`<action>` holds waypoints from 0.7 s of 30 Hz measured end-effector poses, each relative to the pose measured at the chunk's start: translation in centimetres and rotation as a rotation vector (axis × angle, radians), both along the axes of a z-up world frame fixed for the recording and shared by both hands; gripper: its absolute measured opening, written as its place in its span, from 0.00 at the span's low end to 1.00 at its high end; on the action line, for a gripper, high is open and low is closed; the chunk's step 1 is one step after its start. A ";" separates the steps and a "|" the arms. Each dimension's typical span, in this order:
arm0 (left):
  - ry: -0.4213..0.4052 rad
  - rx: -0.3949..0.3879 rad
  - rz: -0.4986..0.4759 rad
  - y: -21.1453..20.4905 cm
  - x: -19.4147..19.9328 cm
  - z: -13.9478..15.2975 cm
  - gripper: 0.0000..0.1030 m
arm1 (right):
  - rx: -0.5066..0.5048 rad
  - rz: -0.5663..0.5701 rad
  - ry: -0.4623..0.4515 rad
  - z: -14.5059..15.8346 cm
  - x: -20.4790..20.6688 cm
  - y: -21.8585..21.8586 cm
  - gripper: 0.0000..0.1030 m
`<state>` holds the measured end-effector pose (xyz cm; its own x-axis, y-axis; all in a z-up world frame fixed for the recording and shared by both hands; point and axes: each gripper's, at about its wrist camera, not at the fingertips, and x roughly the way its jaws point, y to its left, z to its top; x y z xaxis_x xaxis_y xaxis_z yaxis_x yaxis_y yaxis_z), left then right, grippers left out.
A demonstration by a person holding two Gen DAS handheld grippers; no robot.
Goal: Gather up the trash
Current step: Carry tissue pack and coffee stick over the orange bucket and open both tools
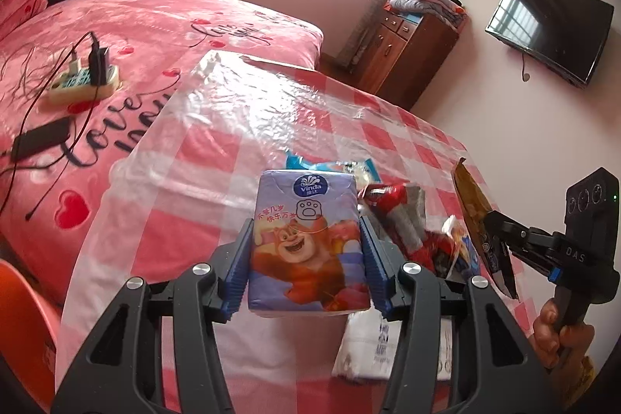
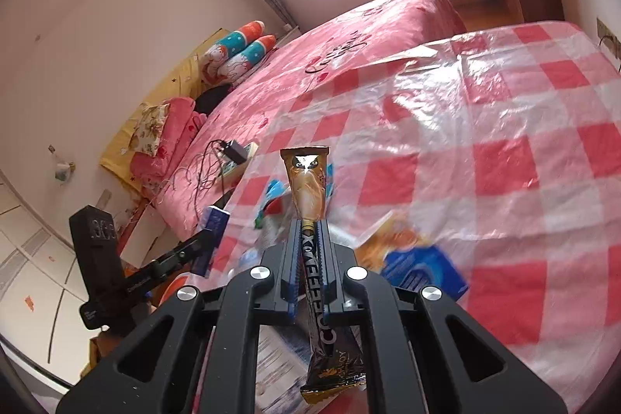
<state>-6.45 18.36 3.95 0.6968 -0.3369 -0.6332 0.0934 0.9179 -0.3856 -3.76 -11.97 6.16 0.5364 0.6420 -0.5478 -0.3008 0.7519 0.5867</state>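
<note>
My left gripper (image 1: pixel 304 220) is shut on a purple Vinda tissue pack (image 1: pixel 306 239) with a cartoon bear, held above the red-checked table (image 1: pixel 233 127). My right gripper (image 2: pixel 308 220) is shut on a brown and black coffee stick sachet (image 2: pixel 308 181), which stands up between the pads; the sachet (image 1: pixel 479 224) and the right gripper (image 1: pixel 495 239) show at the right of the left wrist view. Loose wrappers lie on the table: a red one (image 1: pixel 396 216), a blue and white one (image 1: pixel 330 167), a blue and orange packet (image 2: pixel 419 258). The left gripper (image 2: pixel 211 237) appears at the left of the right wrist view.
A bed with a pink cover (image 1: pixel 128 37) runs along the table's far side, with a power strip (image 1: pixel 83 82) and cables on it. A wooden cabinet (image 1: pixel 403 53) and a wall television (image 1: pixel 551 30) stand beyond. A white printed bag (image 1: pixel 372 348) lies under the left gripper. An orange chair (image 1: pixel 23 321) sits at the left.
</note>
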 end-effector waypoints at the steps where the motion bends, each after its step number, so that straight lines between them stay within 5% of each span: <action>1: 0.002 -0.003 0.001 0.2 -0.3 -0.1 0.51 | 0.009 0.003 0.008 -0.1 -0.2 0.1 0.09; 13: -0.004 -0.039 0.038 2.1 -4.7 -0.6 0.51 | 0.032 0.064 0.048 -0.1 -3.0 3.0 0.09; 21: -0.026 -0.022 0.124 5.6 -9.1 -0.1 0.51 | 0.020 0.209 0.058 0.7 -4.7 9.2 0.09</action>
